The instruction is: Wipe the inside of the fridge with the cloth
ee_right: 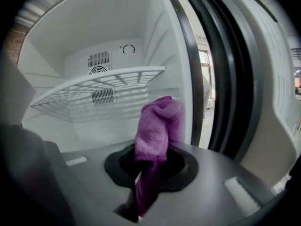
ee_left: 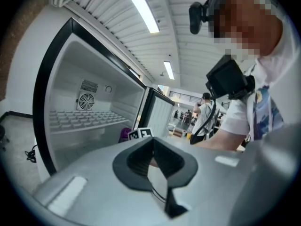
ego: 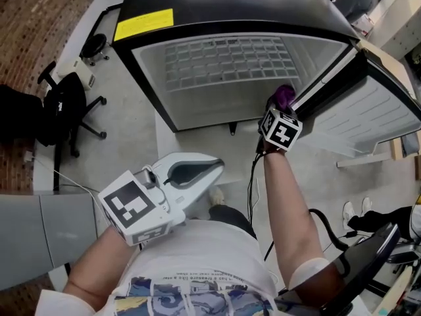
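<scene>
Cloth [ee_right: 157, 126], a purple folded wad, is pinched in the right tool [ee_right: 150, 159], whose jaws are closed on its lower part, so that the free end stands up in front of them. In the head view the cloth [ego: 284, 96] sits right of centre, at the lower right corner of the fridge [ego: 197, 18] opening, next to the dark seal of the open door [ego: 368, 104]. From the right gripper view it looks to be at the mouth of the cabinet rather than deep inside. I cannot tell whether it touches the right inner wall or is just beside it.

The left tool [ego: 197, 170] is held back near the person's body, in the lower left of the head view and well apart from the fridge. Its own view shows the jaws [ee_left: 153, 161] together with nothing between them.

As for progress, the preparation looks done: the door is open, the cloth is gripped and it has been brought to the opening. The white walls, the wire shelf [ee_right: 99, 86] and the back panel with its fan grille [ee_right: 98, 70] show no streaks, damp patches or dirt, so nothing reveals which surfaces have been wiped. My judgement is that most, perhaps all, of the wiping is left: the side walls, the back, the shelf and the cabinet's bottom.
</scene>
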`<control>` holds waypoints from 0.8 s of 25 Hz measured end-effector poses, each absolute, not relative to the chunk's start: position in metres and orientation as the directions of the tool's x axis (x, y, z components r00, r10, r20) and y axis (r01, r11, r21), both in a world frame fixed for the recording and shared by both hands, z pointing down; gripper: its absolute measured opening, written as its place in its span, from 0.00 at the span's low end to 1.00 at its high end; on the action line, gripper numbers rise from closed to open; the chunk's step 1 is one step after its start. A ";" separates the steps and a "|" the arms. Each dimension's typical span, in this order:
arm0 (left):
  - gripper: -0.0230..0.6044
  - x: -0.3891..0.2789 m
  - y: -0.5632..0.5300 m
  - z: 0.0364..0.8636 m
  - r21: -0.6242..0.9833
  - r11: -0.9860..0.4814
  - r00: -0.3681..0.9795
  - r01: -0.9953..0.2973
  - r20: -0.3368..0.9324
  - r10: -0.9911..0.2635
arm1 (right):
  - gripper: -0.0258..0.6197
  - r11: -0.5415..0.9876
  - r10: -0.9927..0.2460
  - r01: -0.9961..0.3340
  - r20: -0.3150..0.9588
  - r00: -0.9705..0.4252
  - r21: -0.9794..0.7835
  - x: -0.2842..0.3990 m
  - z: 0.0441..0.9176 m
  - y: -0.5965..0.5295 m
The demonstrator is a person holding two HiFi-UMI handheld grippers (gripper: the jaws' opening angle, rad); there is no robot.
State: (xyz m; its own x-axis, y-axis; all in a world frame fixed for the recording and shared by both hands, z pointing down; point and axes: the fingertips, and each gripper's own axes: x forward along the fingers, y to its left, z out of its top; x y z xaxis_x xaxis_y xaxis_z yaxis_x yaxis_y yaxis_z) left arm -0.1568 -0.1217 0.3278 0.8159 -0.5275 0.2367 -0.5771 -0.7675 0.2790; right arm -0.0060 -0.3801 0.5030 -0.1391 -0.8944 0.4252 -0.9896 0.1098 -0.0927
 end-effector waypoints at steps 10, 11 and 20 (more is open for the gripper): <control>0.05 -0.155 -0.141 0.328 0.280 -0.742 0.793 -0.609 0.235 -0.562 | 0.12 0.138 -0.904 -0.988 0.399 -0.154 -0.068 -0.027 0.499 -0.428; 0.05 -0.155 -0.143 0.328 0.280 -0.741 0.793 -0.610 0.233 -0.564 | 0.12 0.140 -0.904 -0.988 0.398 -0.154 -0.065 -0.028 0.499 -0.432; 0.05 -0.159 -0.157 0.330 0.276 -0.704 0.757 -0.654 0.242 -0.607 | 0.12 0.199 -0.906 -0.980 0.378 -0.191 -0.019 -0.049 0.499 -0.465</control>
